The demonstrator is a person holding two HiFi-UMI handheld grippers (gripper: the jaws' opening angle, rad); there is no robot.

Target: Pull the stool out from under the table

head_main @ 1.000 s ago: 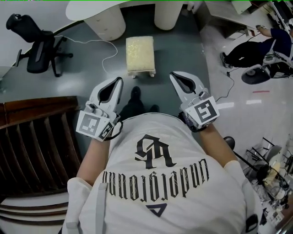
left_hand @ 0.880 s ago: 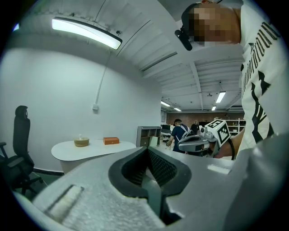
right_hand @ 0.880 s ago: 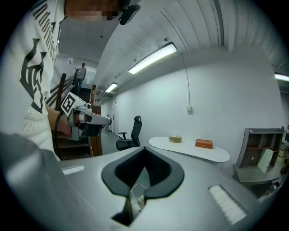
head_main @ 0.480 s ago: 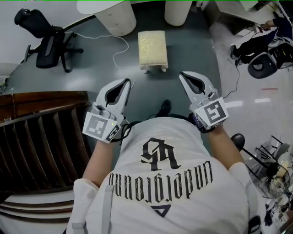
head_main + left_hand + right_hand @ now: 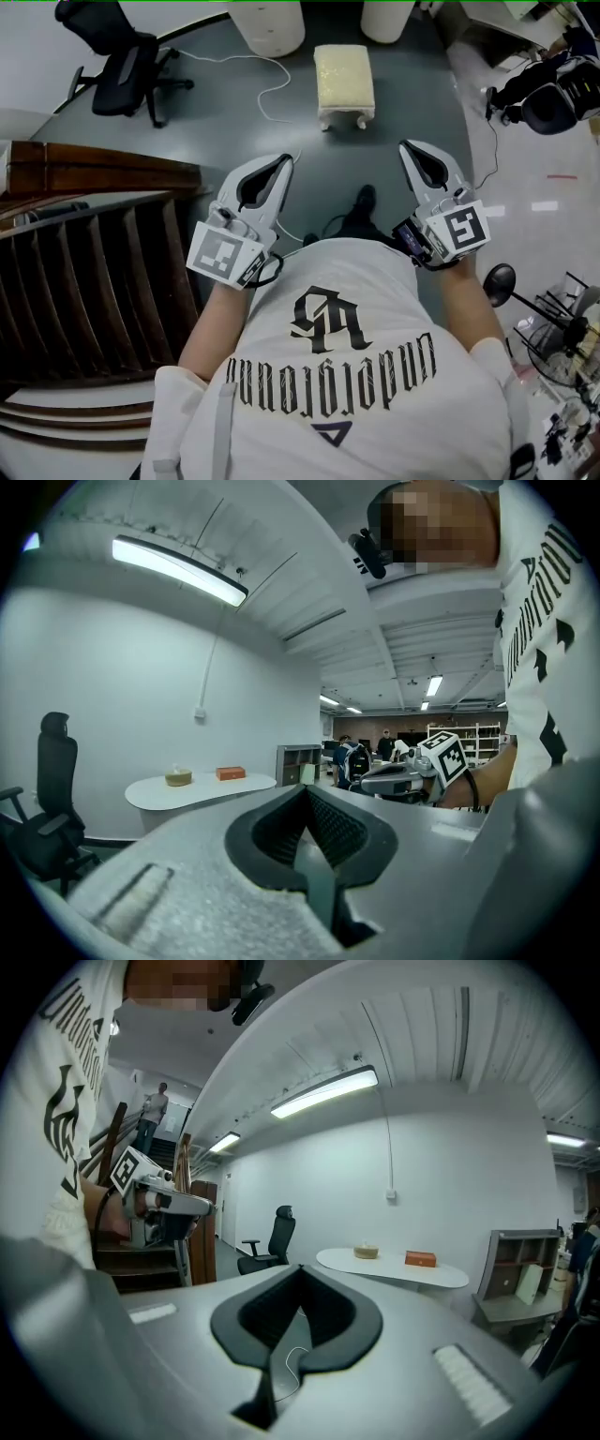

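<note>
Two white cylindrical table pedestals (image 5: 270, 23) stand on grey floor (image 5: 234, 122). Just in front, roughly between them: rectangular cream-cushioned stool (image 5: 344, 75) on short white legs, long axis pointing away from the person. Left gripper (image 5: 284, 160) and right gripper (image 5: 409, 147): jaws closed, empty, well short of it.

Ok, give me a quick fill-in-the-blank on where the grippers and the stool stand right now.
1. The left gripper and the right gripper both have their jaws ____ and hold nothing.
2. The stool stands on the ____, and neither gripper touches it.
3. In the head view, the black office chair stands to the stool's ____.

Missing words: shut; floor; left.
</note>
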